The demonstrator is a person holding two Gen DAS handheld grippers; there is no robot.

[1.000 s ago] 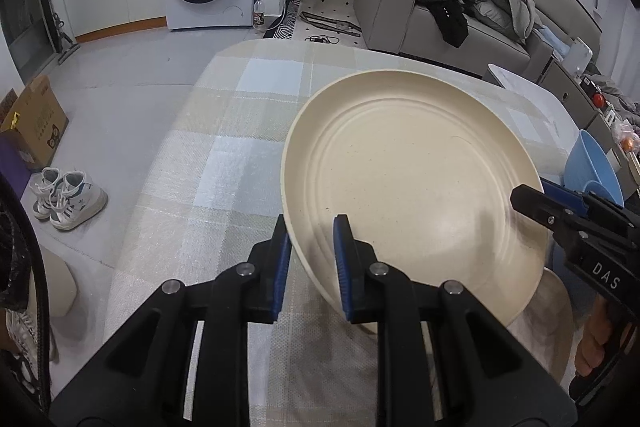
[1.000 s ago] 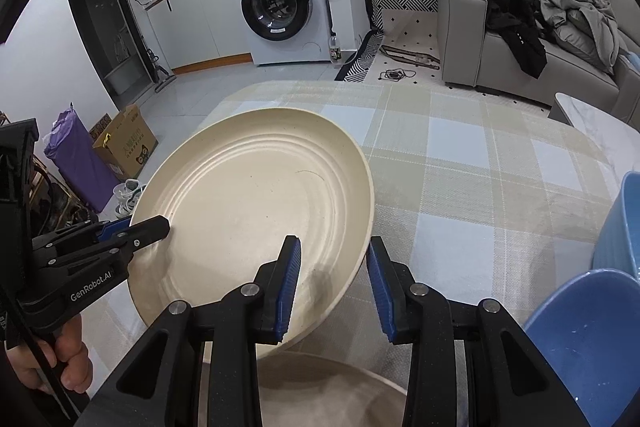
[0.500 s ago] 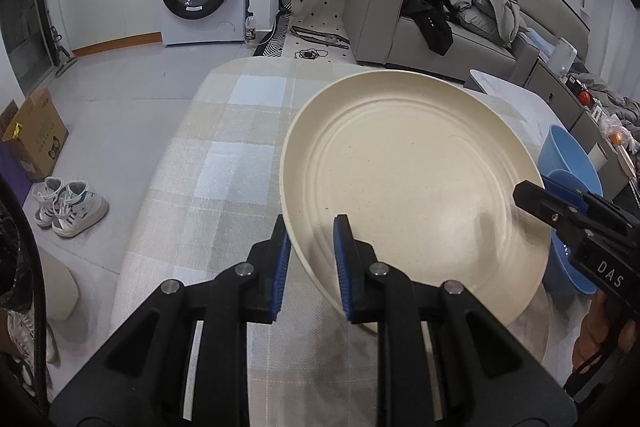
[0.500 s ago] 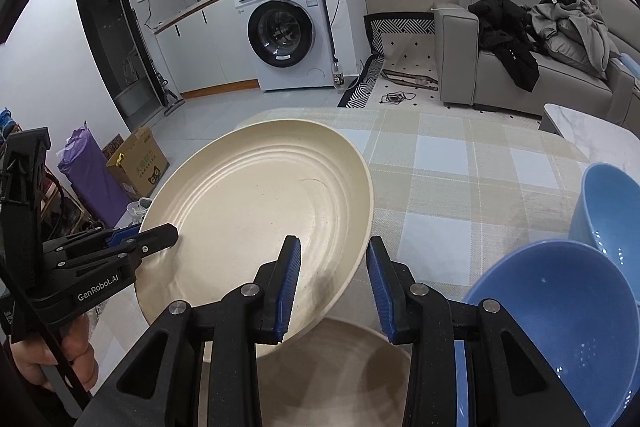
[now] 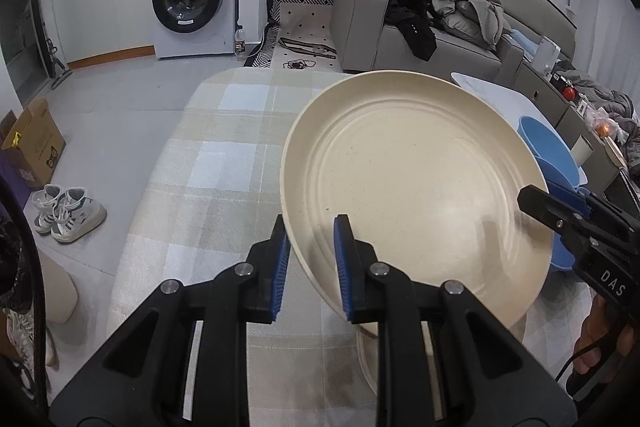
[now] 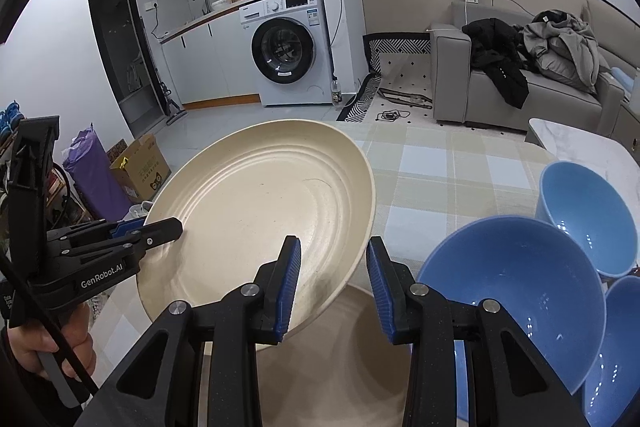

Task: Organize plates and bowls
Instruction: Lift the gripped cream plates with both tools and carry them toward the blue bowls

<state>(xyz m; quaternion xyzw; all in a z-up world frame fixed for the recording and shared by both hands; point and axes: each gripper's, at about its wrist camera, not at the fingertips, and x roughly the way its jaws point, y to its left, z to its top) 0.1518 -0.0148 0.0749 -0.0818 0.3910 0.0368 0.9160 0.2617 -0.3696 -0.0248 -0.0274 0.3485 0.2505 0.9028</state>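
Observation:
A large cream plate is held in the air over the checked table, tilted; it also shows in the right wrist view. My left gripper is shut on its near left rim. My right gripper straddles the opposite rim with a finger on each side, jaws wider than the rim, so its grip is unclear. A second cream plate lies on the table below, also visible in the left wrist view. Three blue bowls sit at the right: a near one, a far one, and one at the edge.
The checked tablecloth covers the table, whose left edge drops to the floor with shoes and a cardboard box. A washing machine and a grey sofa stand beyond. A white side table is at the right.
Both grippers have risen with the cream plate and tilted it more. The blue bowls and the lower plate have come further into the right wrist view.

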